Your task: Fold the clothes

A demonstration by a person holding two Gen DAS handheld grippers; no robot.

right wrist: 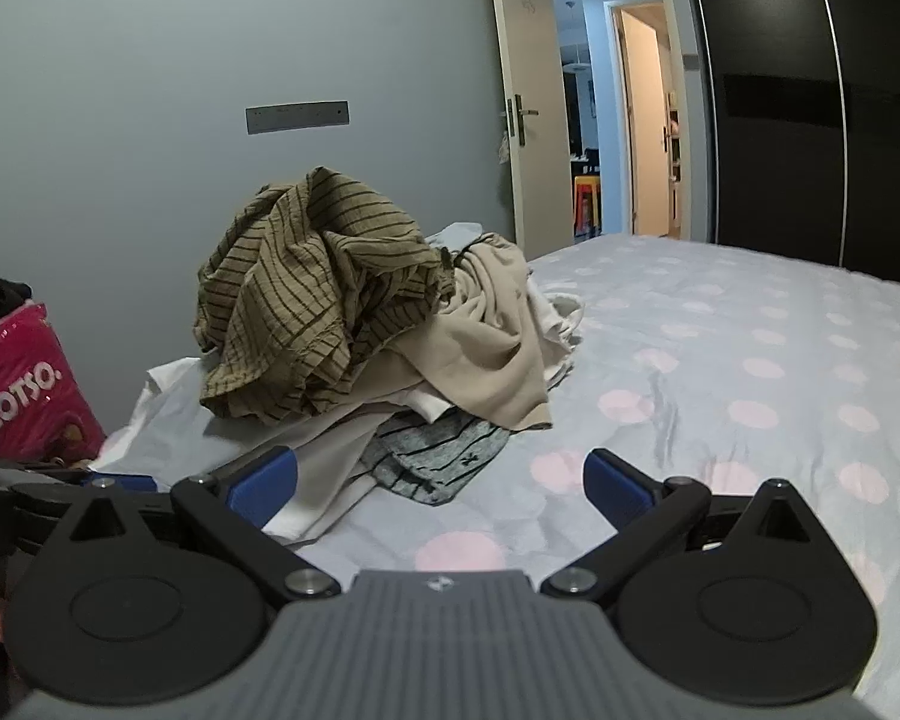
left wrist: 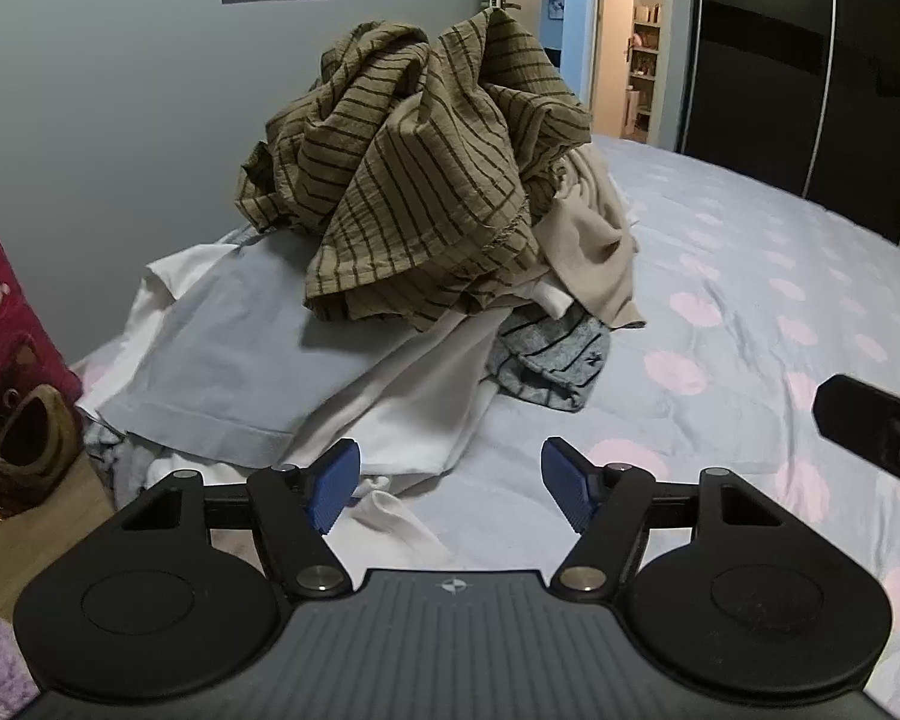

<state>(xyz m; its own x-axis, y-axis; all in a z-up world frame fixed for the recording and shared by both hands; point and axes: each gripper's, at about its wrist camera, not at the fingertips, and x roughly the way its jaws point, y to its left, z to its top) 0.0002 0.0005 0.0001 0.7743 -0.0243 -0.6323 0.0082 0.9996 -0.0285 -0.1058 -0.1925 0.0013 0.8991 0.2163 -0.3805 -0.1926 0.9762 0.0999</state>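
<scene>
A pile of clothes lies on the bed: a crumpled olive striped shirt (left wrist: 414, 180) on top, a beige garment (left wrist: 594, 246) at its right, a flat pale blue garment (left wrist: 234, 336) at its left, white cloth (left wrist: 414, 414) below, and a grey striped piece (left wrist: 552, 360). My left gripper (left wrist: 450, 483) is open and empty, just in front of the white cloth. My right gripper (right wrist: 441, 483) is open and empty, short of the same pile, with the striped shirt (right wrist: 312, 294), the beige garment (right wrist: 492, 336) and the grey piece (right wrist: 438, 450) ahead of it.
The bed sheet (left wrist: 750, 312) is pale blue with pink dots and stretches to the right. A pink bag (right wrist: 24, 390) stands at the left by the wall. An open door (right wrist: 522, 108) and a dark wardrobe (right wrist: 810, 90) are at the back. The right gripper's body (left wrist: 870, 420) shows at the left wrist view's right edge.
</scene>
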